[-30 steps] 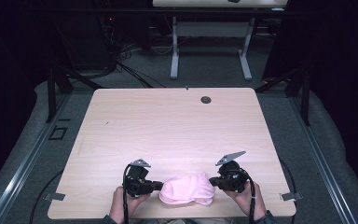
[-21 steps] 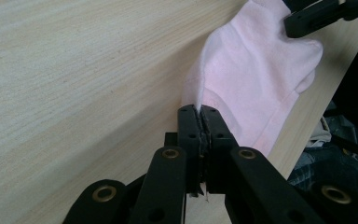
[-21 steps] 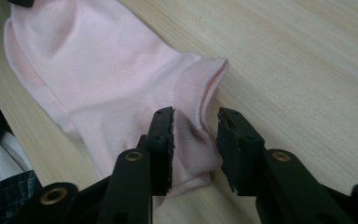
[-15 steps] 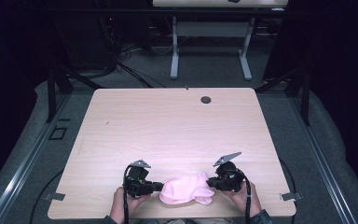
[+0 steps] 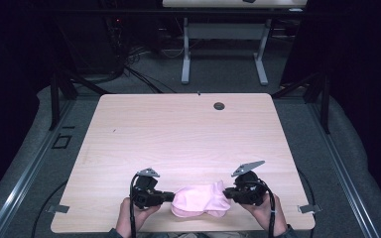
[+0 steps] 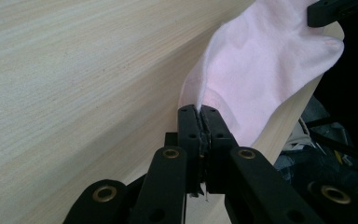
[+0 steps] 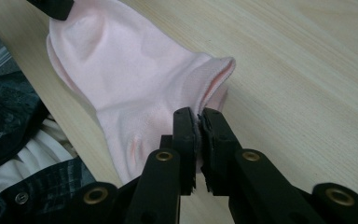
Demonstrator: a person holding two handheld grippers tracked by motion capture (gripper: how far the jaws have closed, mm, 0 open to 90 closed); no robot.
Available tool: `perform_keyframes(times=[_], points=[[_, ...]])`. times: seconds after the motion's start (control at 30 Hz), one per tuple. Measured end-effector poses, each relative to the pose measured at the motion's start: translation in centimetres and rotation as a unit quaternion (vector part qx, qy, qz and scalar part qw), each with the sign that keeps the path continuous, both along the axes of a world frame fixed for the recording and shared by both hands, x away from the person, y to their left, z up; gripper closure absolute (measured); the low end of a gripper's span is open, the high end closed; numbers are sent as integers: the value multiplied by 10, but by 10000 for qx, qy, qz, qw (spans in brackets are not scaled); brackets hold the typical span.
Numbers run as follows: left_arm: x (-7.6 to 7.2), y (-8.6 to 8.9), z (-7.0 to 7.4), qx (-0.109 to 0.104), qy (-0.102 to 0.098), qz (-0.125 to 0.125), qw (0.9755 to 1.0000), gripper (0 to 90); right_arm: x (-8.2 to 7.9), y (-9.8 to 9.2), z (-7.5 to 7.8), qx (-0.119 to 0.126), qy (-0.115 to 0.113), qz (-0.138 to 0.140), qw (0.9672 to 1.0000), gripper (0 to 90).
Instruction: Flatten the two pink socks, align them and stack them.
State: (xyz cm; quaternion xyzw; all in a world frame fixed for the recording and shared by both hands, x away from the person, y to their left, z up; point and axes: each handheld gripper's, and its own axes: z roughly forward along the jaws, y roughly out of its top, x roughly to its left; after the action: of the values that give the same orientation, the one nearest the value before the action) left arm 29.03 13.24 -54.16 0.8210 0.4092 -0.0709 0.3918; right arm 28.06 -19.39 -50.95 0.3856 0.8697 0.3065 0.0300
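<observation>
- The pink sock (image 5: 199, 200) lies near the front edge of the wooden table (image 5: 178, 134), slightly left of my right hand and right of my left, stretched between my two grippers.
- In the left gripper view the sock (image 6: 265, 60) fans out from my jaws toward the table's edge, with one thin edge of the fabric running straight down into the seam between the jaws.
- In the right gripper view the sock (image 7: 135, 79) lies mostly flat on the wood, its open cuff pointing toward my jaws and puckered just ahead of them.
- My left gripper (image 5: 167, 197) is closed tight on the sock's left end; the two black jaws meet with only fabric between them (image 6: 201, 122).
- My right gripper (image 5: 226, 193) is likewise pinched on the sock's right end, the jaws nearly touching with a fold of pink cloth caught at their tips (image 7: 199, 122).
- Both grippers sit low over the table, pointing inward at each other across the sock.
- My left hand (image 5: 131, 218) and right hand (image 5: 265, 213) come in from the bottom of the high view, each wrapped around its gripper body.
- Farther out, a small dark round grommet (image 5: 219, 106) sits near the table's far edge, well apart from the sock.
</observation>
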Motion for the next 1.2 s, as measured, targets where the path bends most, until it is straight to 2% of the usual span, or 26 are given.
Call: perform_keyframes(times=[0.07, 0.13, 0.3, 0.4, 0.5, 0.57, 0.77, 0.9, 1.0, 1.03, 1.1, 1.2], points=[[0, 0, 0, 7, 34, -19, 10000, 878, -2, 1, 3, -38, 47, 45, 10000, 845], [0, 0, -2, 28, 86, -49, 9999, 874, -1, 2, 0, 25, 119, 63, 9999, 846], [3, 2, -10, 149, 259, -88, 9995, 850, 0, 6, -13, -24, 391, 131, 9991, 845], [4, 2, -14, 143, 341, -100, 9993, 840, 2, 8, -23, -73, 420, 111, 9990, 844], [4, 2, -14, 215, 325, -56, 9992, 832, 4, 10, -31, -205, 376, 83, 9990, 834], [4, 3, -14, 247, 299, -37, 9992, 815, 5, 10, -34, -299, 269, 69, 9992, 816], [2, 1, -17, 394, 257, -82, 9989, 775, 6, 9, -38, -346, -65, 59, 9994, 800], [2, 0, -18, 495, 219, -87, 9985, 746, 8, 9, -43, -402, -94, 4, 9991, 770], [2, 0, -18, 569, 191, -79, 9982, 709, 8, 9, -45, -434, -95, -8, 9990, 724], [2, 0, -19, 587, 181, -87, 9981, 709, 8, 9, -46, -518, -127, 8, 9986, 681], [2, -1, -18, 589, 150, -26, 9981, 666, 8, 9, -46, -497, -128, -5, 9987, 635], [2, 1, -15, 590, 31, -2, 9983, 537, 8, 5, -43, -306, -155, -74, 9994, 562]])
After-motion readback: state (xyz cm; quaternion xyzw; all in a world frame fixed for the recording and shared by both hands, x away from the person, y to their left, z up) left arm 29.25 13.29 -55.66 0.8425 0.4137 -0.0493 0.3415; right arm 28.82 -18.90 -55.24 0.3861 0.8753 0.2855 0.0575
